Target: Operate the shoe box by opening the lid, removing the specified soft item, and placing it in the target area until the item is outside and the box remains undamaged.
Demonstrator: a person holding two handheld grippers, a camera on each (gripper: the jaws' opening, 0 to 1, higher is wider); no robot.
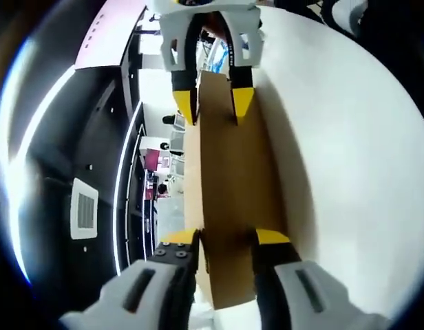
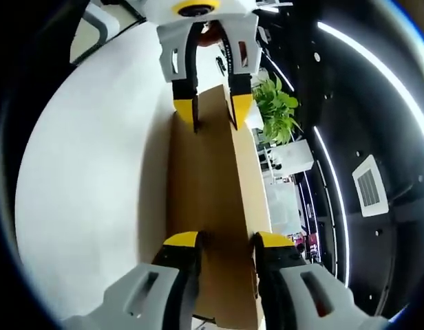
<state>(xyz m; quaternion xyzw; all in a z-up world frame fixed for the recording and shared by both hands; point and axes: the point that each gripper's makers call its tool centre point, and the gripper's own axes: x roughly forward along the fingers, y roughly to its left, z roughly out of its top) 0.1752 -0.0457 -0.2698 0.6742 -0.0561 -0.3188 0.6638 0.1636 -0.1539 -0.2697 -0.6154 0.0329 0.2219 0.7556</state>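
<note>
The brown cardboard lid (image 1: 229,192) of the shoe box is the landmark: a long panel raised edge-on above the white bench (image 1: 350,172), its long axis running straight from one gripper to the other. The left gripper (image 1: 226,244) sits at one end of that panel, its yellow-tipped fingers (image 1: 179,240) straddling the cardboard on either face; in the right gripper view the same tool appears at the far end of the lid. The right gripper (image 2: 222,244) takes the opposite end, its fingers (image 2: 181,242) likewise on both sides of the lid (image 2: 212,179), and it shows at the far end of the panel in the left gripper view (image 1: 212,103). Both pairs of fingers look closed onto the cardboard, pinching it between them, though actual contact is hard to confirm through the fisheye.

Since each hand sits at one end, neither is nearer to the lid than the other; the lid lies directly between the fingers of both. The next swing probably depends on both ends travelling together, so the panel does not twist. The box body and the soft item are hidden behind the lid. A green plant (image 2: 277,110) stands beyond the lid's far end in the right gripper view
</note>
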